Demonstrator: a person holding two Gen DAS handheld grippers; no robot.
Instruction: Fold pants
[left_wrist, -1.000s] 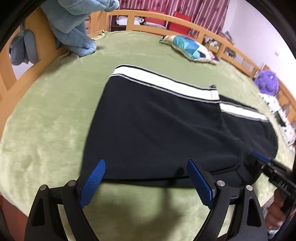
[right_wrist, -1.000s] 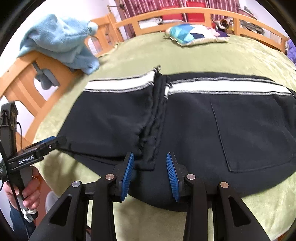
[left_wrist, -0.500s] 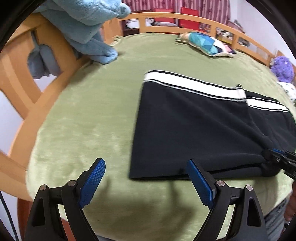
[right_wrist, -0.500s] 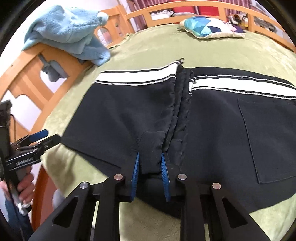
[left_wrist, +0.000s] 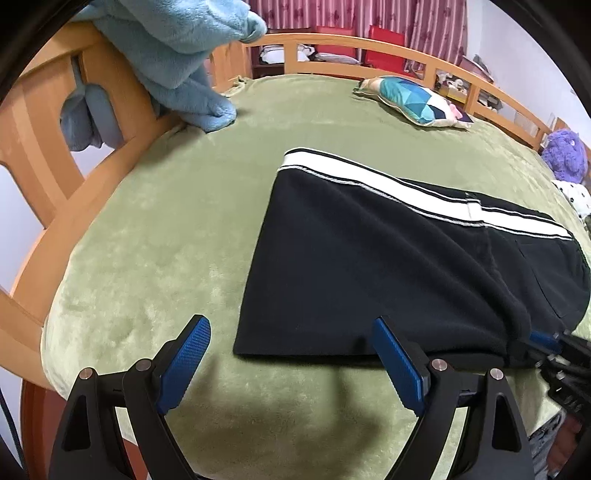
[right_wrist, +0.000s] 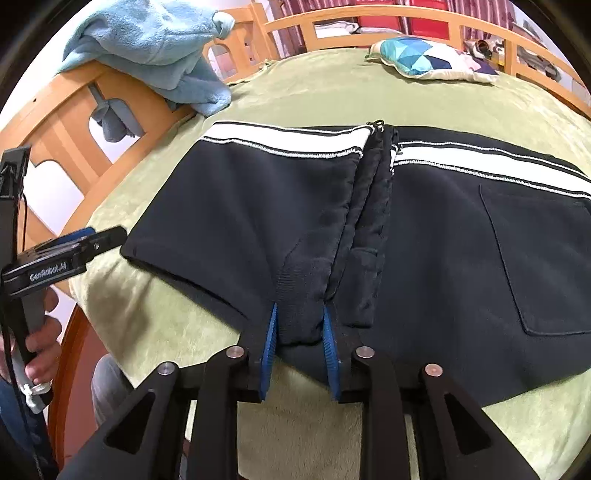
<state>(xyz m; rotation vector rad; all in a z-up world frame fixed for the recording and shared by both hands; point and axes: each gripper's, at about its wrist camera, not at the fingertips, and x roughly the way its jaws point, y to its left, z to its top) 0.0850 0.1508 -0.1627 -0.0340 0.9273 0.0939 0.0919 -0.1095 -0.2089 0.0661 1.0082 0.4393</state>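
Pants (right_wrist: 424, 236) lie on the bed (left_wrist: 166, 229), their bunched cuff pinched in the opening right claw (right_wrist: 299, 328); left claw (left_wrist: 291, 354) spread, empty.

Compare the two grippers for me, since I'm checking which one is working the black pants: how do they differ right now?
The right gripper has its blue-padded fingers close together on a bunched fold of the black pants with the white stripe, its jaws opening slightly; the left gripper stands wide open with nothing between its fingers. The right sits at the pants' near edge; the left hovers over the green plush bedcover by the pants' corner. Both share black frames and blue pads.
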